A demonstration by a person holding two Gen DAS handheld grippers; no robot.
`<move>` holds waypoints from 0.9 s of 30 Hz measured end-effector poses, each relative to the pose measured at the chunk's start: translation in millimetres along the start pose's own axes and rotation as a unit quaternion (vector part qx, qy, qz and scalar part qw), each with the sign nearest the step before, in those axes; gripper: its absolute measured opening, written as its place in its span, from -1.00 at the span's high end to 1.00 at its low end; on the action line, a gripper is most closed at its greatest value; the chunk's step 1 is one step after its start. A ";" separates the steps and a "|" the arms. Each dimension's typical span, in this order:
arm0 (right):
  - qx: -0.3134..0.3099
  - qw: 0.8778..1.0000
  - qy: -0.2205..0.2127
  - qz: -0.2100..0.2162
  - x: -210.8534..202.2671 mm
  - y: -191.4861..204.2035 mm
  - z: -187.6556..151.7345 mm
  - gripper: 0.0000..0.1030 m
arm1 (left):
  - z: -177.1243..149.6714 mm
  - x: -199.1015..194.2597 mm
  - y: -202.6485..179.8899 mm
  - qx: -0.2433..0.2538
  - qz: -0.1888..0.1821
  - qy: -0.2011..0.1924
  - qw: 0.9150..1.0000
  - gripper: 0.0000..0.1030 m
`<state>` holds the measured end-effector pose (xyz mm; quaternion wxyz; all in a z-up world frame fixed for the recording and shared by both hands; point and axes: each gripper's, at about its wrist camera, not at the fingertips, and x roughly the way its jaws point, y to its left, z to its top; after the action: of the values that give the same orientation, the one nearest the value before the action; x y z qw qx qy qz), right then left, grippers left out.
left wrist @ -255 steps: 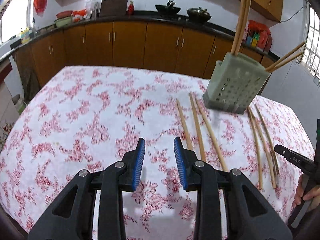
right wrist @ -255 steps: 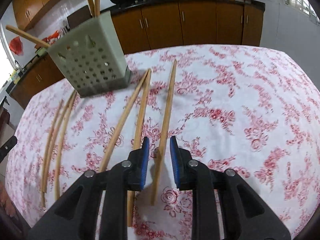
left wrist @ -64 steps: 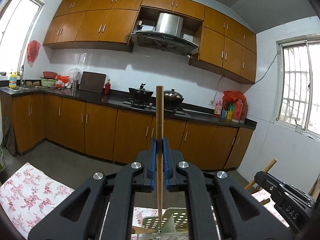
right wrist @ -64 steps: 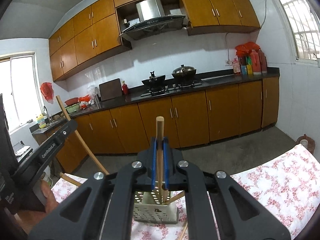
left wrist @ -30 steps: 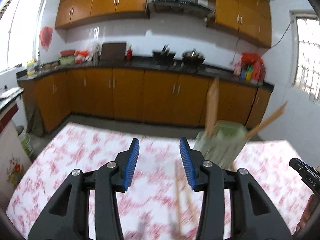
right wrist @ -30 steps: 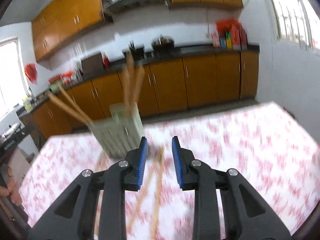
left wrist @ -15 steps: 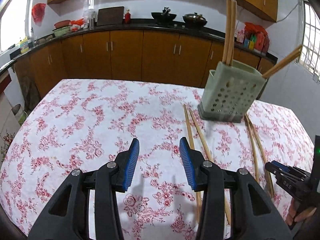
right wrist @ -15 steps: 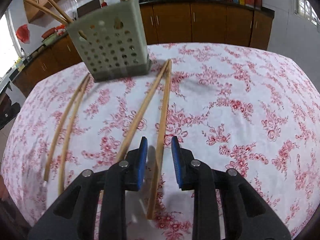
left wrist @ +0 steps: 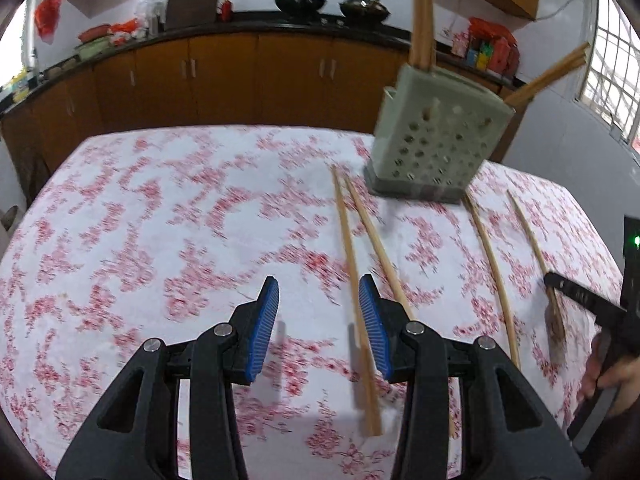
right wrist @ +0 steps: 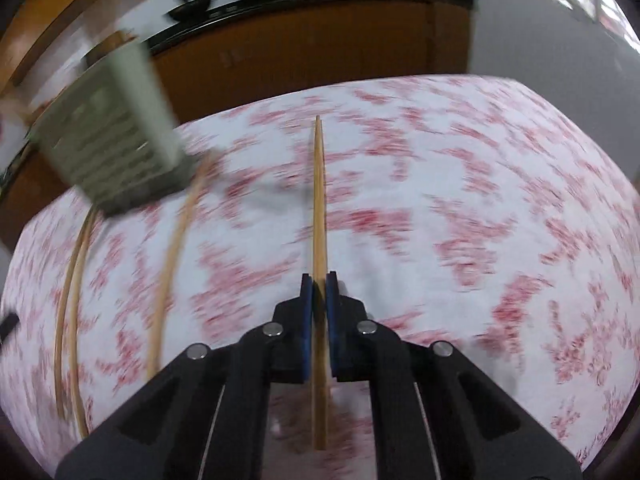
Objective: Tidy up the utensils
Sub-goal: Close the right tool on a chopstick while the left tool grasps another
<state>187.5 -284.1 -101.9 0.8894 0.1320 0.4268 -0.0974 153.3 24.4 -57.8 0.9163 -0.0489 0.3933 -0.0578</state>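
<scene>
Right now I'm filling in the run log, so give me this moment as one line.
left gripper: open, empty | right gripper: just closed on wooden chopstick | perforated grey-green plastic utensil holder: upright, chopsticks inside | floral tablecloth: loose chopsticks remain

A pale green perforated utensil holder (left wrist: 436, 144) stands upright near the far edge of a table covered in a red-and-white floral cloth (left wrist: 160, 216). Wooden chopsticks already stand in it, two upright (left wrist: 423, 12) and others leaning out to its right (left wrist: 548, 76). Loose chopsticks lie flat on the cloth in front: a pair side by side (left wrist: 356, 248) left of the holder's base, and two more, well apart, to the right (left wrist: 490, 264). One chopstick (right wrist: 319, 208) is pinched lengthwise between blue pads, pointing away across the table.
</scene>
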 end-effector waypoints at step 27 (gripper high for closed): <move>-0.067 0.998 -0.008 0.021 -1.0 32.4 -7.2 0.84 | 5.8 48.3 30.0 -0.021 0.084 0.038 0.996 0.85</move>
<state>190.9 -251.2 -100.5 0.9013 0.0807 0.4226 -0.0507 192.6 47.4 -92.4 0.9012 -0.0322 0.4315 0.0260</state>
